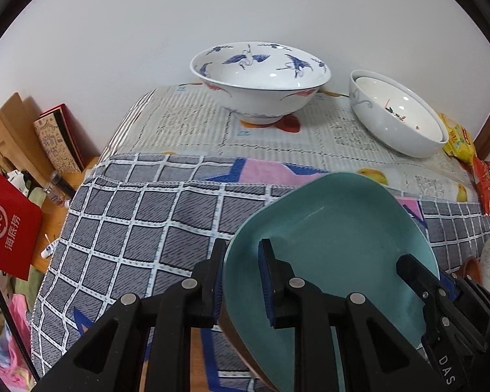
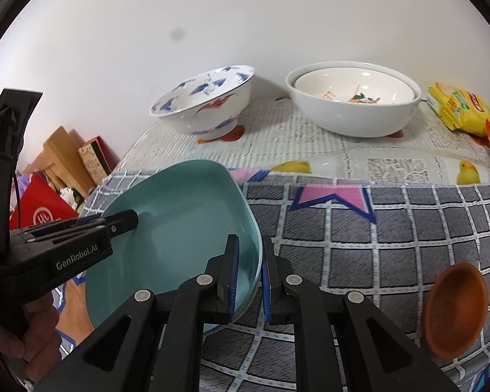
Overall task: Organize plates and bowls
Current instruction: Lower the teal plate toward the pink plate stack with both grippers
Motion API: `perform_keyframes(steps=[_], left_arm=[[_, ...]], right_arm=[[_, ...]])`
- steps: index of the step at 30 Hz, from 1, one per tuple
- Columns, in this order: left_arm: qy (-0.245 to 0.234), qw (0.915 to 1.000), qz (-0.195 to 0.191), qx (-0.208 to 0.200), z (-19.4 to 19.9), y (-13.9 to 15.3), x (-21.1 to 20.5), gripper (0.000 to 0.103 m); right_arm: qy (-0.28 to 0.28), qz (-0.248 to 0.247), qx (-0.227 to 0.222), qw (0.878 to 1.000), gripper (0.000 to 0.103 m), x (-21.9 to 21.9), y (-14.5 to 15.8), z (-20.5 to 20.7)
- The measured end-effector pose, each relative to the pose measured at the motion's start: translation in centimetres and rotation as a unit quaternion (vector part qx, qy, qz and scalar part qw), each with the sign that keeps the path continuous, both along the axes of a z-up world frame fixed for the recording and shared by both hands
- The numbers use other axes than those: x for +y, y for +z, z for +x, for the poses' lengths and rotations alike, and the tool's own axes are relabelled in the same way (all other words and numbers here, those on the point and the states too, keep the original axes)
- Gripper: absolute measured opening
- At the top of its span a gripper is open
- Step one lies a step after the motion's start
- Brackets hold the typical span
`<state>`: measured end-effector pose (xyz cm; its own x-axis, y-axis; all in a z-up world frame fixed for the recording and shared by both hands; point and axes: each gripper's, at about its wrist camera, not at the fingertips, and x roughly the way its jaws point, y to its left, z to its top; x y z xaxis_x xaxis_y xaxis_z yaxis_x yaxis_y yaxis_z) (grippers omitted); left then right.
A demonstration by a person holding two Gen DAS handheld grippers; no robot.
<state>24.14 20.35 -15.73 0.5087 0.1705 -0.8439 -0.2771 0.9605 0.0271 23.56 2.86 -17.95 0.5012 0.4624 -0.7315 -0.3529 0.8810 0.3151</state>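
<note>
A teal plate (image 1: 336, 238) is held between both grippers above the checked cloth; it also shows in the right wrist view (image 2: 179, 222). My left gripper (image 1: 241, 281) is shut on its left rim. My right gripper (image 2: 249, 281) is shut on its right rim. A blue-crane bowl (image 1: 261, 81) stands at the back of the table, also seen in the right wrist view (image 2: 205, 104). Right of it a white bowl (image 1: 398, 121) holds a smaller bowl inside (image 2: 352, 94).
A small brown dish (image 2: 454, 310) lies at the right on the grey checked cloth (image 2: 375, 235). Yellow and red snack packets (image 2: 457, 107) lie at the back right. A red bag (image 1: 6, 225) and boxes (image 1: 58, 140) stand off the table's left edge.
</note>
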Motion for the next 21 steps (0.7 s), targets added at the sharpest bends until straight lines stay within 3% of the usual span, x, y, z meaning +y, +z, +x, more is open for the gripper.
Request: perform_keyframes(steps=[13, 19, 21], left_arm=[[0.000, 0.9999, 0.016, 0.003, -0.4, -0.5, 0.1, 0.020], [-0.003, 0.9995, 0.027, 0.016, -0.3, -0.9, -0.2, 0.023], [-0.001, 0.9991, 0.037, 0.021, -0.2, -0.9, -0.4, 0.027]], right_arm=[[0.016, -0.030, -0.035, 0.999, 0.016, 1.4, -0.3, -0.7], [0.025, -0.034, -0.050, 0.998, 0.023, 1.8, -0.3, -1.1], [0.026, -0.035, -0.056, 0.998, 0.030, 1.8, -0.3, -1.1]])
